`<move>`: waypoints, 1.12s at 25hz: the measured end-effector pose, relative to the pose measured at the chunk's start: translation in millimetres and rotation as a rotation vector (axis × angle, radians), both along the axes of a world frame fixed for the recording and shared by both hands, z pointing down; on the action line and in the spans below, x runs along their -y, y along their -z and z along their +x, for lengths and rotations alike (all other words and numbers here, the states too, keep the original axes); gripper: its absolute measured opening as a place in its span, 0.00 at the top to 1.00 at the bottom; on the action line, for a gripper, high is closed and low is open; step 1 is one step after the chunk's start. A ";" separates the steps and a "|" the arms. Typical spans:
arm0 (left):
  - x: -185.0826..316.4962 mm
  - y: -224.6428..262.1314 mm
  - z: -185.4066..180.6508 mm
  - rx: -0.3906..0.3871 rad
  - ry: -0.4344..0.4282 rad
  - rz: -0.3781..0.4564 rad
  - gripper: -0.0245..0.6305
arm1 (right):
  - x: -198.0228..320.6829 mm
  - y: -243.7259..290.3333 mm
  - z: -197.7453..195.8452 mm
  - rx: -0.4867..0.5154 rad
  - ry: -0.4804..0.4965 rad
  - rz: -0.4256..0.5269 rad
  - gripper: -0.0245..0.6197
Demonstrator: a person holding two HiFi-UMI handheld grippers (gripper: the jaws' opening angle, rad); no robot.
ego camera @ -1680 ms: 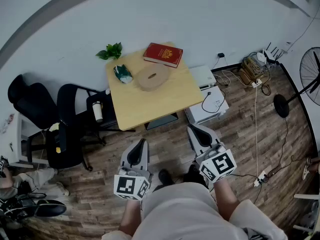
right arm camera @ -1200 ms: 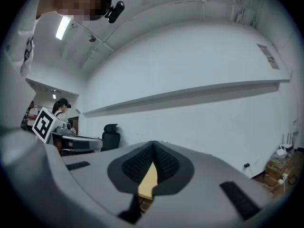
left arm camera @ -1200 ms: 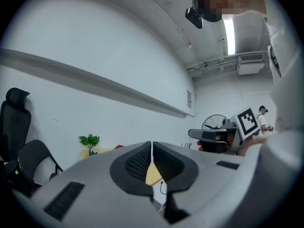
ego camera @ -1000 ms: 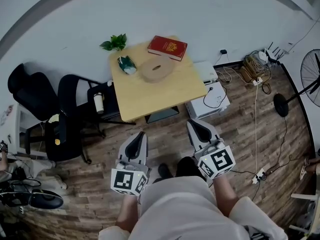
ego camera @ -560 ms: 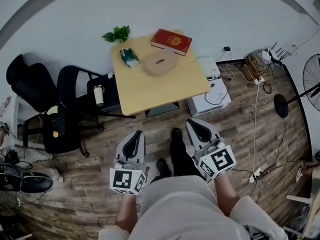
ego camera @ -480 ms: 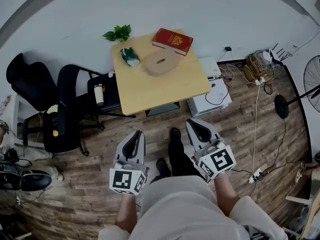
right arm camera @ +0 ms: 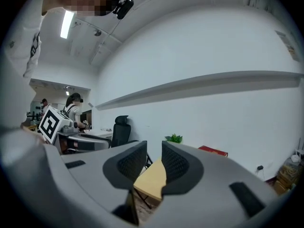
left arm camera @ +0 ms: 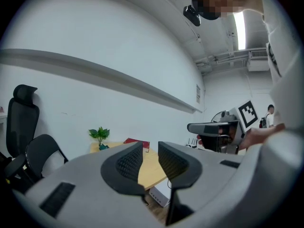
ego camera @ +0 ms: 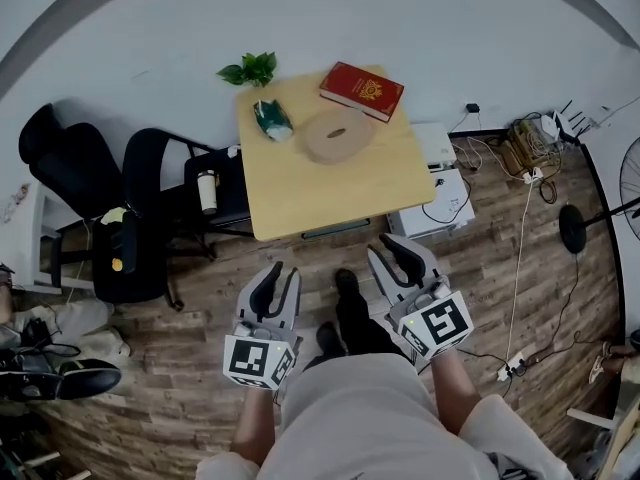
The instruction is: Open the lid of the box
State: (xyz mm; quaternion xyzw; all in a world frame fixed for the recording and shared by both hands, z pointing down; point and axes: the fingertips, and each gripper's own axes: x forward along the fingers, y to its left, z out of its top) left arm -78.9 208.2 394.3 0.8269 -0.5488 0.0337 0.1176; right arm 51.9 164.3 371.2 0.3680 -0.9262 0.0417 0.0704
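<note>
Two grippers held low over the wood floor, well short of the table. Left gripper (ego camera: 281, 271) jaws parted, nothing between; right gripper (ego camera: 392, 251) jaws opening, also empty. Oval tan box (ego camera: 338, 135) lies flat on the table's far half, long axis and top slot running left-right, slightly slanted. Near half of table (ego camera: 330, 193) bare; black chairs (ego camera: 150, 168) crowd its left edge. Red case (ego camera: 362, 91) just behind the box, gold print unreadable.
</note>
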 end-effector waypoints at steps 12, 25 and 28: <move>84.1 6.9 -18.1 0.045 0.030 -0.018 0.83 | 99.3 -3.0 -18.9 -0.028 0.058 -0.002 0.82; 157.3 16.1 -21.3 0.073 0.117 -0.050 0.83 | 182.6 -12.1 -26.6 -0.052 0.143 -0.052 0.82; 170.9 16.4 -21.3 0.099 0.132 -0.064 0.83 | 198.9 -17.0 -23.8 -0.059 0.160 -0.061 0.82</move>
